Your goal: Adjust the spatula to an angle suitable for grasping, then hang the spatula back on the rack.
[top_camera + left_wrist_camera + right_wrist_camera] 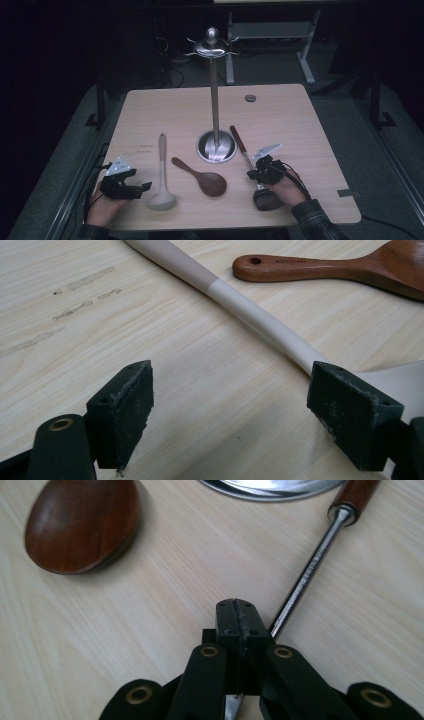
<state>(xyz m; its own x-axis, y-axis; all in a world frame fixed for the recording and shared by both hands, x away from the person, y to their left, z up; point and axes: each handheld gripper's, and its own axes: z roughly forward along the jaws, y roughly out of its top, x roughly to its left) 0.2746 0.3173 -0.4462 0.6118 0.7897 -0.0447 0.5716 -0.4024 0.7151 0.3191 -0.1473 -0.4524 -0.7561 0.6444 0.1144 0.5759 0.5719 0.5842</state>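
On the pale wooden surface (pixel 280 107) 3 utensils lie in a row in front of a tall metal stand (pixel 215 100) whose round base sits near the middle. The right tongs (pixel 256 172) are closed on the thin metal shaft of a utensil with a reddish wooden handle (pixel 239 140); in the right gripper view the 2 black pads meet flat against each other, with a sliver of metal showing beneath them and the shaft running up and away to the right toward the handle, whose far end lies just beside the stand's base. In the high view the dark head of this utensil (pixel 265 200) lies under the right hand, near the front edge of the surface. The left tongs (pixel 142 187) are open and hold nothing, resting low over the surface at the front left. In the left gripper view their 2 pads stand well apart with bare wood between them, and the cream handle of a pale ladle (pixel 240 302) crosses the picture slantwise, passing behind the right-hand pad. A dark brown wooden spoon (pixel 202 177) lies between the ladle and the held utensil, its bowl toward the front and its handle angled back to the left, apart from both.
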